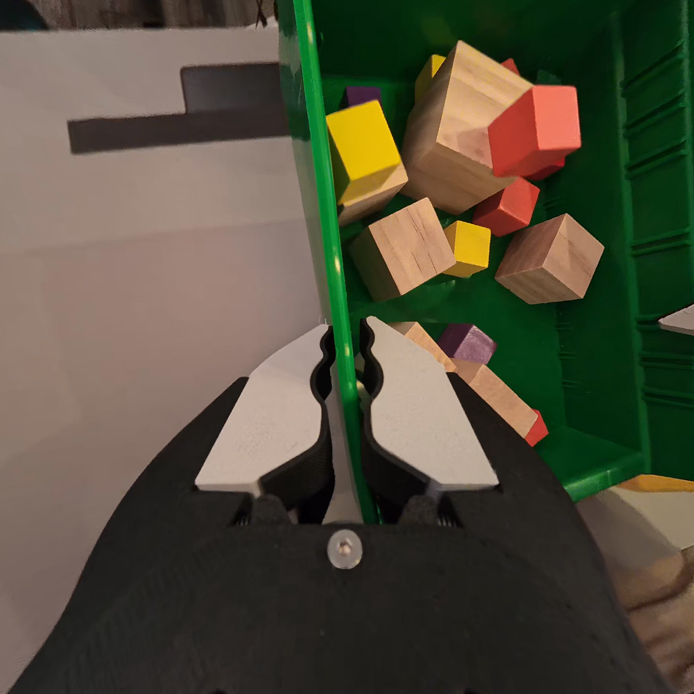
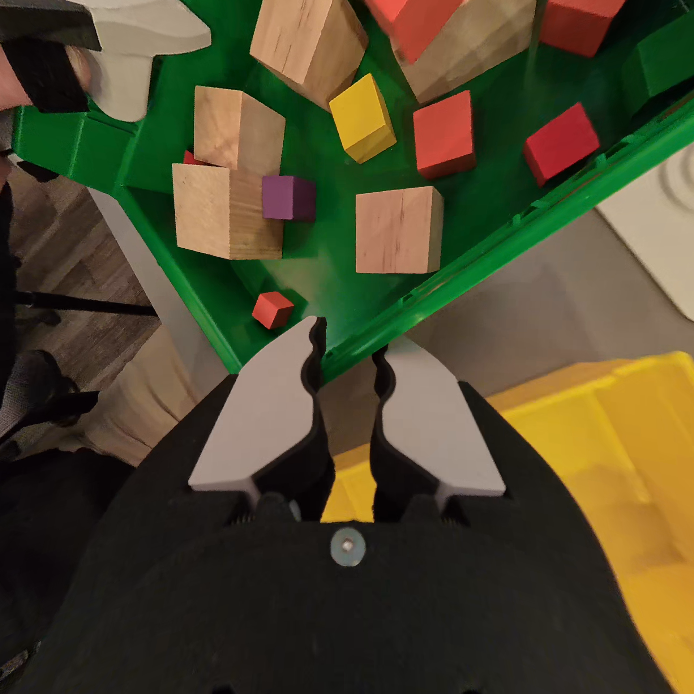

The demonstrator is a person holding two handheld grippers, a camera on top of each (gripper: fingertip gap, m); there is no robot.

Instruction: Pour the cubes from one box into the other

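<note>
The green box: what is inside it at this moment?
Inside the green box are loose cubes: plain wooden ones, red, yellow and a purple one. Some overlap, so any cubes beneath them are hidden; a full count is not possible.

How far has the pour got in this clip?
Done: both tools grip the green box's wall, the left tool on one side and the right tool at a corner of the green box, which is lifted. In hand: cubes, such as a yellow cube, look mid-tumble inside it. Left: the visible part of the yellow box below shows no cubes, so the transfer itself remains.
</note>
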